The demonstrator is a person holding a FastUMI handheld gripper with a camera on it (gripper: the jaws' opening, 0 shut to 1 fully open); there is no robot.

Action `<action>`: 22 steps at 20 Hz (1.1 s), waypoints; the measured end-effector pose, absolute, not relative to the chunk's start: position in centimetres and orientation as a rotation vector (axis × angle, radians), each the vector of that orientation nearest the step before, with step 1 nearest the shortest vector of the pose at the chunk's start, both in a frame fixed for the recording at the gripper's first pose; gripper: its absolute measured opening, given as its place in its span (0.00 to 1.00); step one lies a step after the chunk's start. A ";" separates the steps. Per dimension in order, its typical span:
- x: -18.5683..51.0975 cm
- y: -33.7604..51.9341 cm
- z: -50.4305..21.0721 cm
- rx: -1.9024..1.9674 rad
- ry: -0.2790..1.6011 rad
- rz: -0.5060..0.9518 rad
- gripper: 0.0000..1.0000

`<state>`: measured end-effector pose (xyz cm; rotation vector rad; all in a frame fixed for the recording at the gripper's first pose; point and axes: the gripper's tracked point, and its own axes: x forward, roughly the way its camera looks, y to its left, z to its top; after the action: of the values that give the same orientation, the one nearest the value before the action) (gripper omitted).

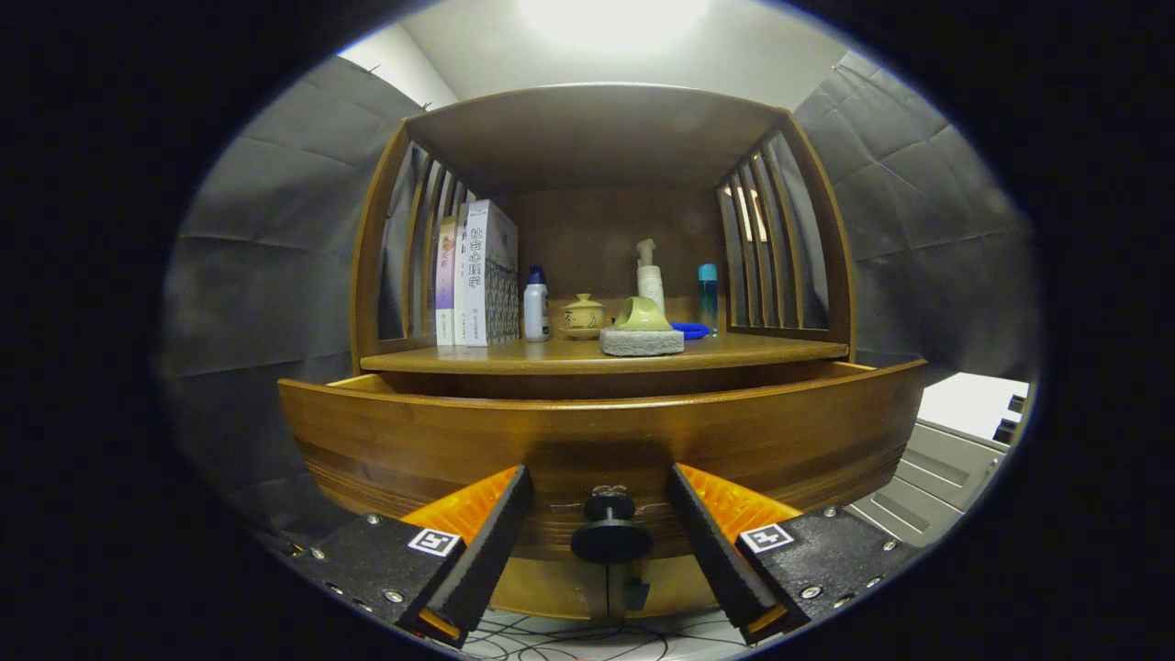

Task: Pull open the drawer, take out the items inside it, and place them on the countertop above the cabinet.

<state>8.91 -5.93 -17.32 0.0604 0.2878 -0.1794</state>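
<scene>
Gripper (601, 523) fingers wide apart, holding nothing; dark knob (610, 531) sits btwn them, touching neither. Knob belongs to drawer (441, 441), pulled out w/ its front just ahead, 12 o'clock. Beyond, countertop (734, 350) carries books (477, 275), bottles, lidded cup (583, 317).

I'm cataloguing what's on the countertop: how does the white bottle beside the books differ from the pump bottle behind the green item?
The white bottle has a dark blue screw-style cap; the pump bottle has a pale pump nozzle on top. The white bottle stands next to the books, nearer the front; the pump bottle stands farther back, partly hidden by the green item. Both are upright with light bodies. The gripper is open around the drawer knob.
</scene>
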 end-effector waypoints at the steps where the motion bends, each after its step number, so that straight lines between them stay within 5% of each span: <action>1: 9.3 -6.0 -17.4 0.059 0.286 -0.180 0.95; 22: 14.8 -7.5 -18.9 0.021 0.300 -0.169 0.95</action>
<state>14.76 -7.50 -18.92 0.0213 0.2998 -0.1686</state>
